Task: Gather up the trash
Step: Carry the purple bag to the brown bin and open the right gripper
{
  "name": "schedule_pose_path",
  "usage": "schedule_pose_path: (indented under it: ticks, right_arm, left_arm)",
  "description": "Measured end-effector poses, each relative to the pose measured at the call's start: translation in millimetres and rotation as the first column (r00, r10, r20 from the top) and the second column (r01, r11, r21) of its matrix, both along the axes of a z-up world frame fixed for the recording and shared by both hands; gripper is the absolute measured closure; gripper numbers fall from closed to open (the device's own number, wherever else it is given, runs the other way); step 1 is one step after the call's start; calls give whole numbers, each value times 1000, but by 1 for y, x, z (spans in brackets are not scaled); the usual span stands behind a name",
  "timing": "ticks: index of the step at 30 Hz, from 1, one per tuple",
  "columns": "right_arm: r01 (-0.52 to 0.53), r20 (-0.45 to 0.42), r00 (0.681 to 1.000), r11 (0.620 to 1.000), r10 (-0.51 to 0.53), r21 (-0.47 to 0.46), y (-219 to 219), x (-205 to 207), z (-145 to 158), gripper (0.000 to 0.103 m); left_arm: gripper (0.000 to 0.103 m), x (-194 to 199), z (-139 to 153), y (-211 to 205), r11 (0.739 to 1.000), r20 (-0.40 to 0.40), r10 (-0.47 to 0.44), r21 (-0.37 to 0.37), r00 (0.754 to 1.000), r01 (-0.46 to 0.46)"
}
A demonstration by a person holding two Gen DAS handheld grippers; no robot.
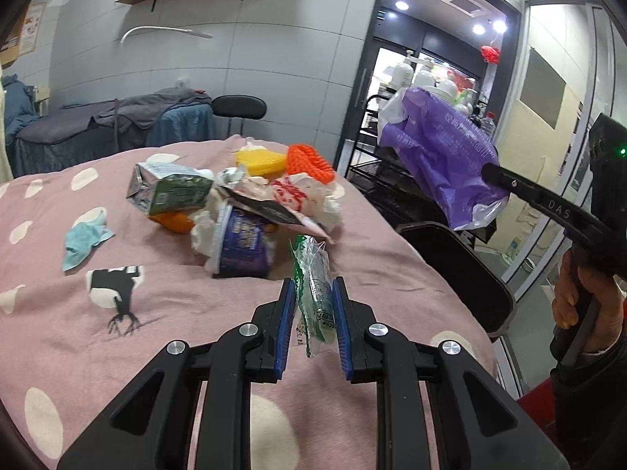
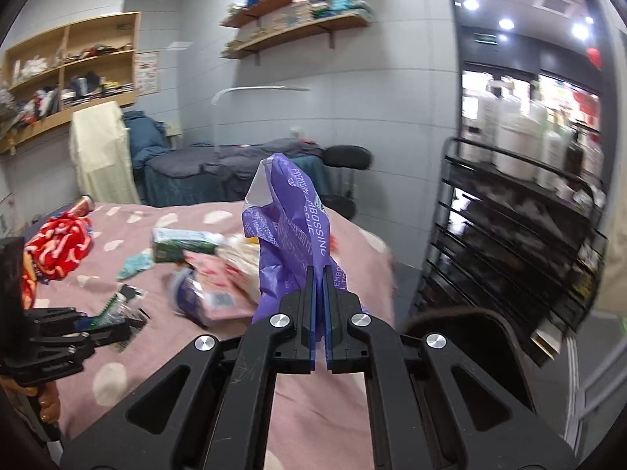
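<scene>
A left tool [image 1: 313, 325] holds a green-and-clear wrapper [image 1: 313, 290] between its blue pads, the pads apart with the wrapper between them, apparently lifted clear of a pink bed [image 1: 117, 333]. To its right, beyond the bed's edge, the right tool [image 2: 319, 313] is pressed tight on a purple bag [image 2: 292, 227], held aloft, likely to receive the wrapper. The remaining trash [image 1: 235, 211], including a carton [image 1: 168, 192] and a tub [image 1: 243, 243], sits heaped mid-bed. A black rack [image 2: 509, 235] and a dark chair [image 1: 458, 270] crowd the right side; open air between the two tools offers the clearest route.
</scene>
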State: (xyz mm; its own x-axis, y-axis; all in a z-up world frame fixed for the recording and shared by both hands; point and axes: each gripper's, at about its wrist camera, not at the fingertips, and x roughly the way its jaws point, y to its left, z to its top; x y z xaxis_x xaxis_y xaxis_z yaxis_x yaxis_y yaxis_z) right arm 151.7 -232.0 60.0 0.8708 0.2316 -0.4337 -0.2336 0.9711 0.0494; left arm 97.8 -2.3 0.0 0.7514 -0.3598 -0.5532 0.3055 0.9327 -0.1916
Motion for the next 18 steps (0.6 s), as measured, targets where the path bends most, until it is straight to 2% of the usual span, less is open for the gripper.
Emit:
schedule_pose_path:
  ticks: [3, 8, 13, 18]
  right_arm:
    - [110, -30, 993, 994, -111, -23, -31, -6, -16, 99]
    - [256, -107, 959, 965, -261, -62, -78, -8, -46, 99]
    - [339, -172, 915, 927, -365, -163, -101, -2, -84, 99]
    - [370, -275, 870, 910, -409, -185, -118, 16, -126, 99]
  left_arm:
    - [83, 2, 0, -19, 998, 2, -55, -1, 998, 55]
    - [83, 9, 1, -49, 991, 0, -135, -7, 991, 135]
    - [83, 16, 3, -74, 980, -2, -201, -5, 980, 201]
    - [83, 20, 5, -92, 970, -15, -242, -5, 970, 242]
